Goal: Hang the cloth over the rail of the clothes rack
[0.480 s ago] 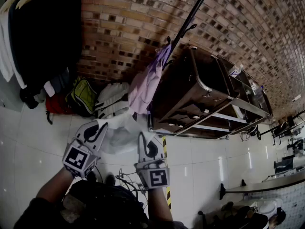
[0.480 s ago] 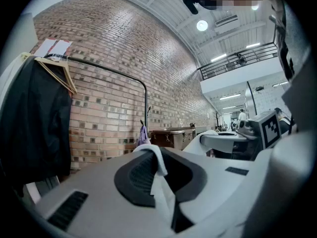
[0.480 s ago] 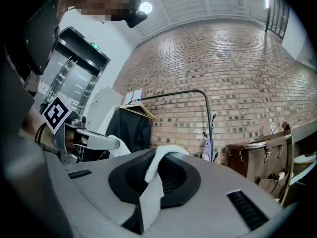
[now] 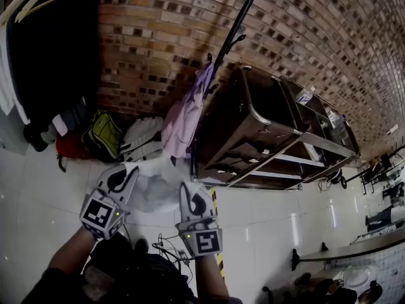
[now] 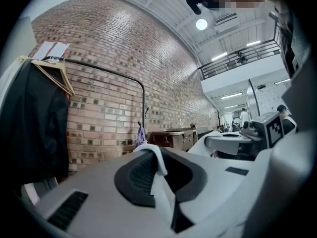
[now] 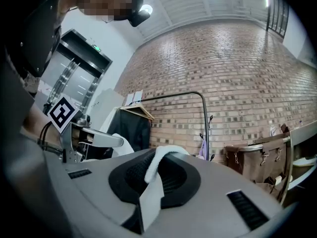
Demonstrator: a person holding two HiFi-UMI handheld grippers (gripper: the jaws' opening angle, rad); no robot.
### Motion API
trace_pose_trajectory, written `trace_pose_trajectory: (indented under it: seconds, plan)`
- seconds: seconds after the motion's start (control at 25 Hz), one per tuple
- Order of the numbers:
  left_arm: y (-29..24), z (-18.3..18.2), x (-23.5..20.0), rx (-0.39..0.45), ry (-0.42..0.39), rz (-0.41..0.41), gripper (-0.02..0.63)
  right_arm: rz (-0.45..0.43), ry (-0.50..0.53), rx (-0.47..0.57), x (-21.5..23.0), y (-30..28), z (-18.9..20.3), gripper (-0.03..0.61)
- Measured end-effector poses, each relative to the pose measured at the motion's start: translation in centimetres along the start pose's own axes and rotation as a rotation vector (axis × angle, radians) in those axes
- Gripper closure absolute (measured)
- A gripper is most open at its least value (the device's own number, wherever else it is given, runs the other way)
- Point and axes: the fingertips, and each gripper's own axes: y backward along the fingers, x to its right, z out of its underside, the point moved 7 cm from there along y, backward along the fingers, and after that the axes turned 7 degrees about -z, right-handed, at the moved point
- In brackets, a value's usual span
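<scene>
A white cloth (image 4: 155,183) hangs stretched between my two grippers, low over the floor in the head view. My left gripper (image 4: 129,171) is shut on one edge; a fold of the cloth (image 5: 159,162) stands pinched between its pads. My right gripper (image 4: 188,190) is shut on the other edge, with cloth (image 6: 154,175) bulging out of its jaws. The clothes rack's black rail (image 4: 238,19) rises ahead against the brick wall, its top bar (image 6: 173,95) well above both grippers. A lilac garment (image 4: 183,116) hangs from a hook on its upright.
A black coat (image 4: 54,49) on a wooden hanger hangs at the rack's left end. Bags (image 4: 106,135) lie on the floor under the rack. A metal trolley (image 4: 272,128) stands to the right. Cables (image 4: 166,249) lie on the white floor by my feet.
Both grippers and the cloth sit slightly further left in the head view. The rack and wall have shifted left too. The grips have not changed.
</scene>
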Motion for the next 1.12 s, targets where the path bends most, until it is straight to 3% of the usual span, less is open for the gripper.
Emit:
trace_pose_trajectory:
  seconds: [0.28, 0.56, 0.88, 1.12]
  plan:
    - [-2.3, -1.3, 0.0, 0.047, 0.025, 0.004, 0.581, 0.03, 0.018, 0.016, 2.5, -0.4, -0.6, 0.552]
    - [-7.1, -2.2, -3.1, 0.089, 0.05, 0.012, 0.581, 0.081, 0.054, 0.043, 6.3, -3.9, -0.9, 0.552]
    - [-16.5, -3.5, -7.0, 0.107, 0.071, 0.099, 0.581, 0.141, 0.06, 0.047, 12.9, -10.7, -0.7, 0.552]
    - [-22.4, -4.9, -7.8, 0.117, 0.054, 0.231, 0.581, 0.205, 0.074, 0.066, 17.3, -14.4, -1.8, 0.552]
